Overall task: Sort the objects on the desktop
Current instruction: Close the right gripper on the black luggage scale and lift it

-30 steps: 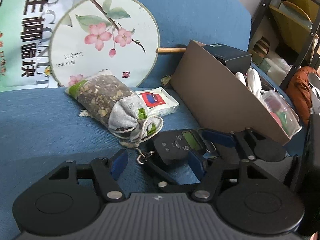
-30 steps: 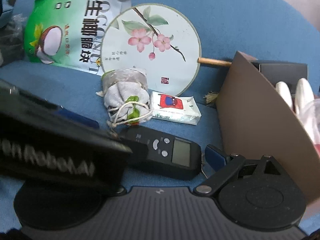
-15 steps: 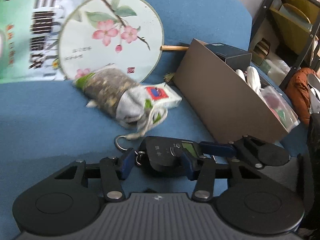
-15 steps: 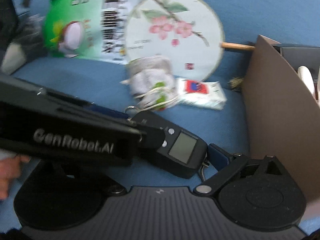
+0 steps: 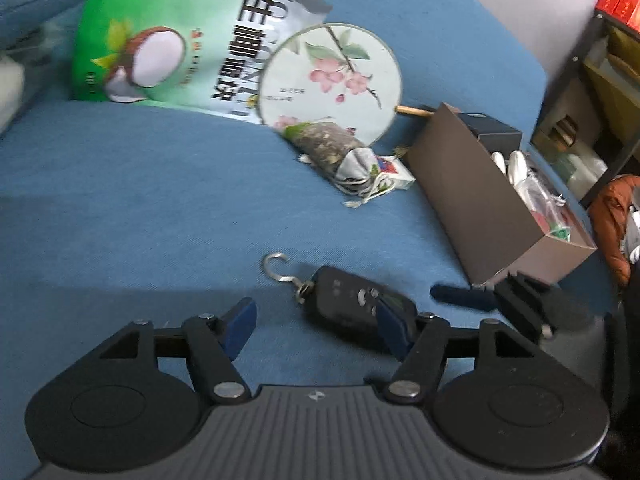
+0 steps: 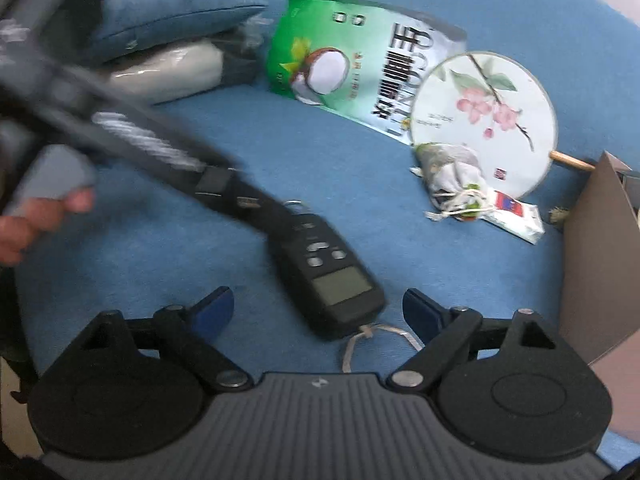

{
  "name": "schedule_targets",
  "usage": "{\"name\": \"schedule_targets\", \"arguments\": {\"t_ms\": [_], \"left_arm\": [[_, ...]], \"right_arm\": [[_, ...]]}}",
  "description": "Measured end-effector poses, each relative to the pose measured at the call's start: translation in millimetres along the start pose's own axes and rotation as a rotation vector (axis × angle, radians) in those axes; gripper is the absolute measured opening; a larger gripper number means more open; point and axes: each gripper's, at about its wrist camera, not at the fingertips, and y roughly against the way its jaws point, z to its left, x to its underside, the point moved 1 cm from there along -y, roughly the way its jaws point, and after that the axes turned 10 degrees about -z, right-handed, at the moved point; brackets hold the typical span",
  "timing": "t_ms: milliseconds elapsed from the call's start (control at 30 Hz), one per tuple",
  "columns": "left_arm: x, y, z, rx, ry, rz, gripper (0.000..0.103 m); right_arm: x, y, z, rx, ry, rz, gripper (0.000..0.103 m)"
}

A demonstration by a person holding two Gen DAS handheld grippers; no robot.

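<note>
I am hovering both tongs, left (image 5: pixel 316 322) and right (image 6: pixel 316 312), spread wide around the hanging scale (image 6: pixel 326 276), pinching nothing. Closing crookedly risks snagging its hook (image 5: pixel 276 266) or wire loop (image 6: pixel 376 340), dragging it across the blue cushion (image 5: pixel 160 200).

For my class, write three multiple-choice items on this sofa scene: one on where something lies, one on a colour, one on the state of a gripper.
1. Where does the cloth drawstring pouch lie?
A. inside the brown box
B. on the blue cushion in front of the round fan
C. on the black shelf

2. What colour is the coconut snack bag?
A. mainly green
B. mainly red
C. mainly yellow

3. How does the right gripper stand?
A. shut on the tissue pack
B. shut, holding nothing
C. open, its jaws either side of the black hanging scale

Answers:
1 B, the pouch rests below the round fan, outside the brown box.
2 A, green covers most of it.
3 C, the blue pads stand wide apart.
</note>
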Motion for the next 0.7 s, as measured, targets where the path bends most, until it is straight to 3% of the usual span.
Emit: {"name": "schedule_targets", "arguments": {"t_ms": [100, 300, 367, 500, 700], "left_arm": [[5, -5, -4, -0.011, 0.002, 0.025, 0.069], [3, -25, -10, -0.001, 0.081, 0.032, 0.067], [3, -32, -10, 0.013, 0.135, 0.040, 0.068], [3, -39, -18, -0.045, 0.133, 0.029, 0.056], [-2, -54, -36, -0.121, 0.063, 0.051, 0.059]], "right_arm": [[0, -9, -12, 0.002, -0.046, -0.016, 0.088], [12, -18, -26, -0.056, -0.196, -0.012, 0.061], [14, -11, -18, -0.059, -0.174, -0.001, 0.053], [16, -1, -6, -0.081, -0.157, 0.008, 0.051], [11, -9, -8, -0.037, -0.207, 0.006, 0.055]]}}
